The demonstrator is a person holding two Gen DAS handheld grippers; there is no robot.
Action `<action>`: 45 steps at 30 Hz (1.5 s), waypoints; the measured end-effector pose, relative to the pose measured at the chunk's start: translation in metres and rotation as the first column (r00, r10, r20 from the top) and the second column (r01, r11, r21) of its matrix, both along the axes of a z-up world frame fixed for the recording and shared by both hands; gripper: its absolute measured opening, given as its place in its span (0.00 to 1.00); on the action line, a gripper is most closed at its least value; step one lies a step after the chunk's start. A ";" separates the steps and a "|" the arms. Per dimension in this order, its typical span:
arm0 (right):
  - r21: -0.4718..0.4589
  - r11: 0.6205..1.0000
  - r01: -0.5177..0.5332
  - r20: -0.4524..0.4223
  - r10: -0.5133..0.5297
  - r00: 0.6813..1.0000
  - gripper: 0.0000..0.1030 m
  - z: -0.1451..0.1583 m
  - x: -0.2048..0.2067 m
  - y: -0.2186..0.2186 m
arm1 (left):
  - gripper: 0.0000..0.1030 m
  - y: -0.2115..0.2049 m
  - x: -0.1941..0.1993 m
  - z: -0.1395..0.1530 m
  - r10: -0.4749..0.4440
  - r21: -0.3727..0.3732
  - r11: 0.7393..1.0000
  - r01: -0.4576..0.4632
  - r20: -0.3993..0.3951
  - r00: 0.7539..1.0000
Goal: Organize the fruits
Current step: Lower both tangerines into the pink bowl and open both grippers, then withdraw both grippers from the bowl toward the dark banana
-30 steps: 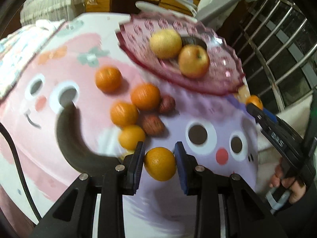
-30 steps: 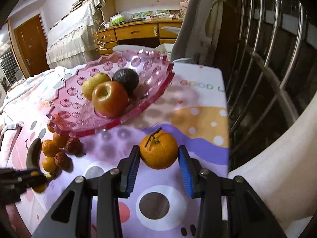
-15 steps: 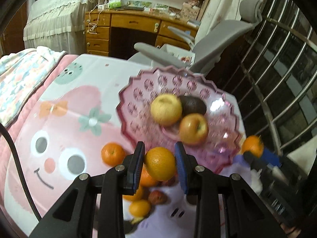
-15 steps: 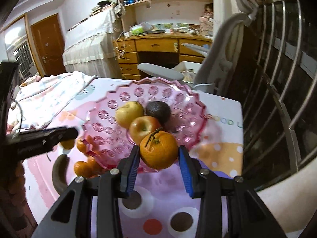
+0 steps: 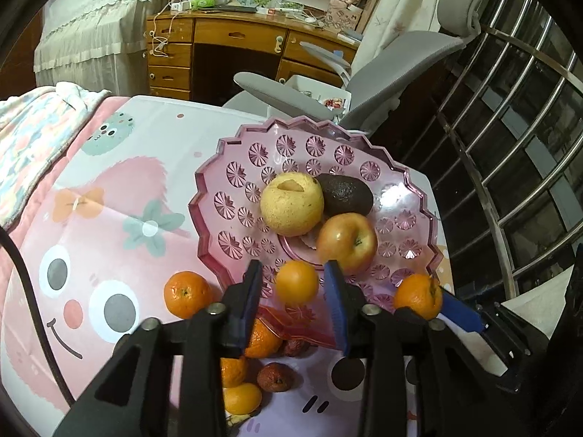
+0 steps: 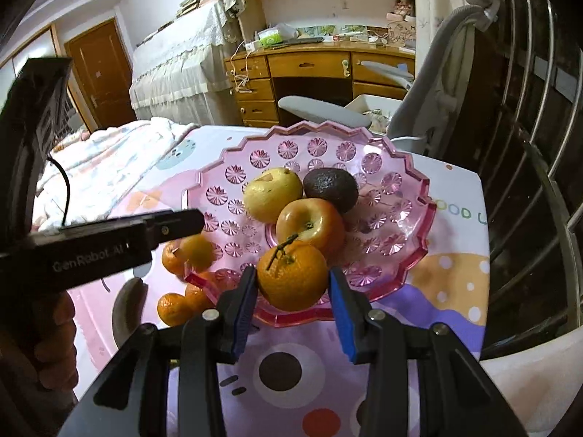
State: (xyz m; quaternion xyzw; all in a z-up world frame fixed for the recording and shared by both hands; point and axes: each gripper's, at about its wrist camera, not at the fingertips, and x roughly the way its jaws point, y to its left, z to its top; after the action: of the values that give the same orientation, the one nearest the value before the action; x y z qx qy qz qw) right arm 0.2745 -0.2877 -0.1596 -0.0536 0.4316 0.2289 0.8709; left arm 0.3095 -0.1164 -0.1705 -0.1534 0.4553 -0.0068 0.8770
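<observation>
A pink glass fruit plate holds a yellow pear, a red apple and a dark avocado. My left gripper stands open over the plate's near edge; a blurred small orange sits loose between its jaws with gaps on both sides. My right gripper is shut on a stemmed mandarin above the plate's near rim. Several oranges and two dark red fruits lie on the cartoon cloth.
The plate stands on a table with a pink and purple cartoon cloth. A dark curved banana-like thing lies on the cloth at left. A grey office chair, a wooden desk and a metal railing stand behind.
Both grippers moved up and forward over the plate's near edge with their oranges. The left jaws have opened, and its orange is now loose and blurred between them.
</observation>
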 end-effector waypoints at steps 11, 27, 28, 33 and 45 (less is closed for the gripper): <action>0.074 0.997 0.037 -0.063 -0.032 0.998 0.51 0.001 -0.009 -0.007 | 0.61 0.013 -0.036 -0.007 0.057 0.037 0.998 -0.054 -0.073 0.996; 0.129 0.979 0.156 -0.178 -0.132 0.975 0.51 -0.008 -0.038 -0.009 | 0.78 0.065 -0.099 -0.010 0.046 0.099 0.995 -0.030 -0.164 0.985; 0.124 0.976 0.177 -0.191 -0.152 0.970 0.51 -0.010 -0.041 -0.007 | 0.78 0.071 -0.099 -0.011 0.037 0.101 0.995 -0.020 -0.171 0.985; 0.155 0.959 0.237 -0.248 -0.195 0.949 0.51 -0.019 -0.057 0.007 | 0.85 0.092 -0.097 -0.010 -0.019 0.102 0.994 0.040 -0.196 0.980; 0.187 0.964 0.187 -0.226 -0.143 0.964 0.51 -0.038 -0.101 0.075 | 0.85 0.128 -0.042 -0.022 -0.221 0.116 0.961 0.250 -0.213 0.952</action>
State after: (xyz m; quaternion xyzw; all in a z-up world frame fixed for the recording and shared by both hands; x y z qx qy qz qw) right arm 0.1738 -0.2129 -0.1981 0.0977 0.4981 0.2030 0.8373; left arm 0.2677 0.0120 -0.1923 -0.0350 0.5545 -0.0638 0.8290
